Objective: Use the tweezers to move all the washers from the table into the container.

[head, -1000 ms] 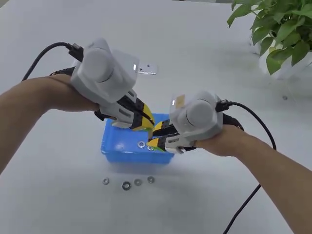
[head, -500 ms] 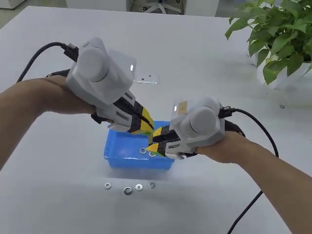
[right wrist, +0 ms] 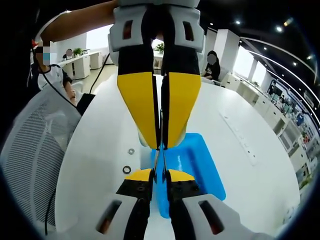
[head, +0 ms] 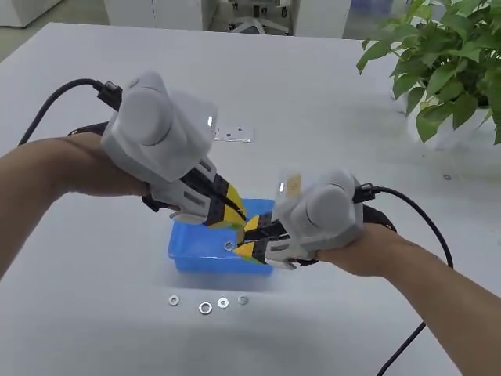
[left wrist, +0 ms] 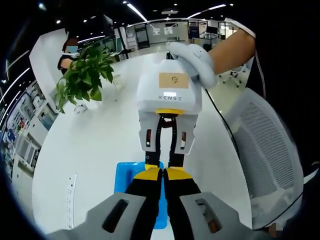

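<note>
Although the tweezers (right wrist: 158,159) stayed clamped in both near-shut pairs of jaws, the left gripper (head: 235,222) and right gripper (head: 244,249) had merely hovered tip to tip over the blue container (head: 196,244). One washer (head: 228,246) lay inside, and four washers (head: 205,308) remained on the table (head: 94,313), so progress seemed stalled.

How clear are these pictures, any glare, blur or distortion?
Head view: even soft light, the table bright without glare, washers small but distinct, a faint shadow under the container. Left gripper view: strong fisheye bend, ceiling lights as bright streaks. Right gripper view: same bend; the tweezers a thin line, hard to read between close yellow jaws.
</note>
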A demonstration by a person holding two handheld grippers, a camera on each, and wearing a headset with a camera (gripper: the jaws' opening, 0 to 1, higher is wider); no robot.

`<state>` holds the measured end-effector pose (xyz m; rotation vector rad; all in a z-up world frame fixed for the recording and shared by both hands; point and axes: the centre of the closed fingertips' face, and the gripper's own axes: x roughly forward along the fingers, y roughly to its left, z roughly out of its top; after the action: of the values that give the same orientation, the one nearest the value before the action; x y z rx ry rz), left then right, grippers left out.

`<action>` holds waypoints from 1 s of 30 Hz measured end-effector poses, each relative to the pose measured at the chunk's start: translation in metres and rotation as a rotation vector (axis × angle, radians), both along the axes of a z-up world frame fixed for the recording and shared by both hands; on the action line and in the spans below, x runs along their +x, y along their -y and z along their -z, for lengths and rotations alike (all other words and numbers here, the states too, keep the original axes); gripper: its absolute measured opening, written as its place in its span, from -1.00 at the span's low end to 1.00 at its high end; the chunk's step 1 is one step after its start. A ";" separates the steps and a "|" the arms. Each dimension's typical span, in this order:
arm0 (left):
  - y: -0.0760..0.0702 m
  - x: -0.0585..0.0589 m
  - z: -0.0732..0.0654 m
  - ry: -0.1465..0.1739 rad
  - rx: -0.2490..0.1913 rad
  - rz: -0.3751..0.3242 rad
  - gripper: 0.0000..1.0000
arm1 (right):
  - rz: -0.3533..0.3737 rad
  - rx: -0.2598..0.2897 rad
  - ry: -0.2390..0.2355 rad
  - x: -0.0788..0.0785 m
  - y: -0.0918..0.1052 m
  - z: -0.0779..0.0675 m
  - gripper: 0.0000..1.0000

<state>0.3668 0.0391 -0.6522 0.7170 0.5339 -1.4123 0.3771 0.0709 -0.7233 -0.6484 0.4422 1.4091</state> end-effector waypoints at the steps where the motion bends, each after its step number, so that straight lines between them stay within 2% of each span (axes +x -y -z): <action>1: 0.000 -0.001 0.001 -0.003 -0.001 0.000 -0.89 | -0.001 -0.001 -0.003 -0.002 0.000 0.001 -0.76; 12: 0.003 -0.013 0.012 -0.015 -0.001 0.009 -0.89 | -0.008 -0.008 -0.018 -0.014 0.004 0.012 -0.76; 23: 0.005 -0.018 0.021 -0.024 0.001 0.014 -0.89 | -0.005 -0.014 -0.029 -0.021 0.006 0.022 -0.76; 30: 0.005 -0.024 0.033 -0.036 0.012 0.025 -0.89 | -0.010 -0.029 -0.032 -0.027 0.007 0.033 -0.76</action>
<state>0.3423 0.0345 -0.6853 0.7117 0.5636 -1.4486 0.3504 0.0641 -0.7566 -0.6536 0.4862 1.4264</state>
